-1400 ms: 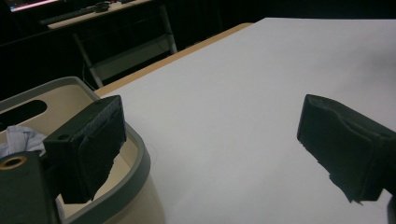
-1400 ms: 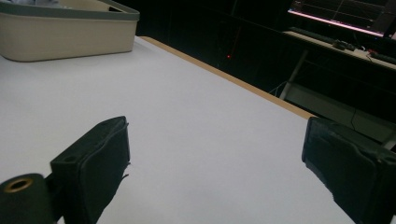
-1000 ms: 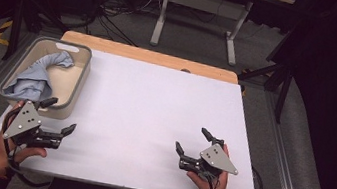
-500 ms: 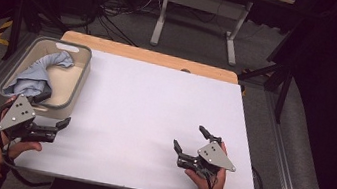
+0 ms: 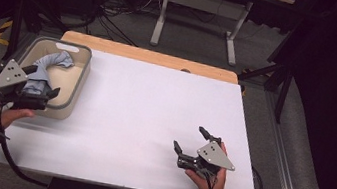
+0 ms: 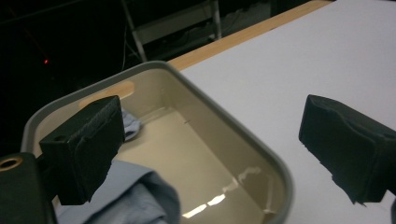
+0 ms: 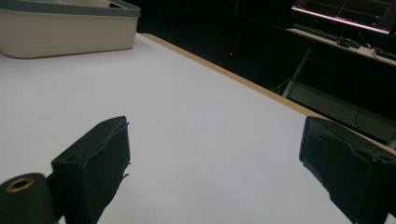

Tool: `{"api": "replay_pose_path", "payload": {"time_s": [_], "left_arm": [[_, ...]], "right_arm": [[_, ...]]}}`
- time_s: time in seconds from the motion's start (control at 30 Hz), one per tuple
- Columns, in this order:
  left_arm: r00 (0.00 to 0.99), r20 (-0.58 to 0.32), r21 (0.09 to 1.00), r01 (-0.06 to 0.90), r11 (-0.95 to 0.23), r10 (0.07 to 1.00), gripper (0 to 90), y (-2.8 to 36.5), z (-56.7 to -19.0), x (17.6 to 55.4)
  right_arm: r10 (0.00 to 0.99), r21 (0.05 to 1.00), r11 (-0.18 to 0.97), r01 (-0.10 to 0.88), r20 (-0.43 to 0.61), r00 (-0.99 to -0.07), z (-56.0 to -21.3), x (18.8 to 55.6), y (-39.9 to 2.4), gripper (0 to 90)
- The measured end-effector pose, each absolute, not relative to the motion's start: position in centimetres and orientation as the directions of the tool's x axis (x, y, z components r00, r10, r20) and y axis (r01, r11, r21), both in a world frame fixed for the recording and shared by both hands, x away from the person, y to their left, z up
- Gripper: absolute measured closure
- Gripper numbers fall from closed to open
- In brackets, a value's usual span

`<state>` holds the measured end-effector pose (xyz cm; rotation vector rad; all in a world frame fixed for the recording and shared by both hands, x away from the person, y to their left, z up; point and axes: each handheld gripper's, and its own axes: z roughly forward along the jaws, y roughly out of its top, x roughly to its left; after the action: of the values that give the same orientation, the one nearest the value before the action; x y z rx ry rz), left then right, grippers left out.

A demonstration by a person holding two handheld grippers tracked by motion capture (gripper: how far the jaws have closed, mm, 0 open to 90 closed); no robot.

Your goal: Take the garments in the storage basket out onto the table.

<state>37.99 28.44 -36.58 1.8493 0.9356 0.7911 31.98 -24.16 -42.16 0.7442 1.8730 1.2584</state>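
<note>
High view shows my left claw (image 5: 43, 87) spread apart over the bin (image 5: 77, 81) holding blue cloth (image 5: 46, 68) at the counter's (image 5: 154, 107) far left corner, my right claw (image 5: 190, 140) also apart near its front edge.

Work surface: rectangular table (image 5: 144, 106) covered by a white sheet or mat, matte, no visible marks. Along the far edge a strip of bare light wood (image 5: 152, 55) is exposed, running the full width; a small dark notch or mark sits at the boundary between wood and white, right of centre.

Directly on the table: one beige plastic bin (image 5: 72, 91) with a grey rim, rounded corners, a handle slot in its far wall. It stands upright at the far-left corner, its long side parallel to the left table edge. Interior floor glossy, reflecting overhead light in the left gripper view (image 6: 201, 154).
</note>
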Motion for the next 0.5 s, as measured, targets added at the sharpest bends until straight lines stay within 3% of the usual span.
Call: {"api": "replay_pose_path", "payload": {"time_s": [0.2, 0.37, 0.5], "left_arm": [[0.484, 0.118, 0.846, 0.408, -0.343, 0.867, 7.7, 29.5, -36.5, 41.6], [0.446, 0.149, 0.734, 0.548, -0.401, 0.882, 14.9, 30.3, -37.5, 45.7], [0.421, 0.190, 0.674, 0.600, -0.430, 0.887, 19.0, 30.5, -37.9, 47.5]], "right_arm": [[0.791, 0.936, 0.346, 0.072, -0.249, -0.558, -42.3, 32.2, -24.2, 9.2], [0.787, 0.933, 0.348, 0.093, -0.237, -0.569, -42.6, 32.6, -24.3, 9.2], [0.788, 0.931, 0.351, 0.102, -0.235, -0.569, -42.7, 32.7, -24.3, 9.2]]}}
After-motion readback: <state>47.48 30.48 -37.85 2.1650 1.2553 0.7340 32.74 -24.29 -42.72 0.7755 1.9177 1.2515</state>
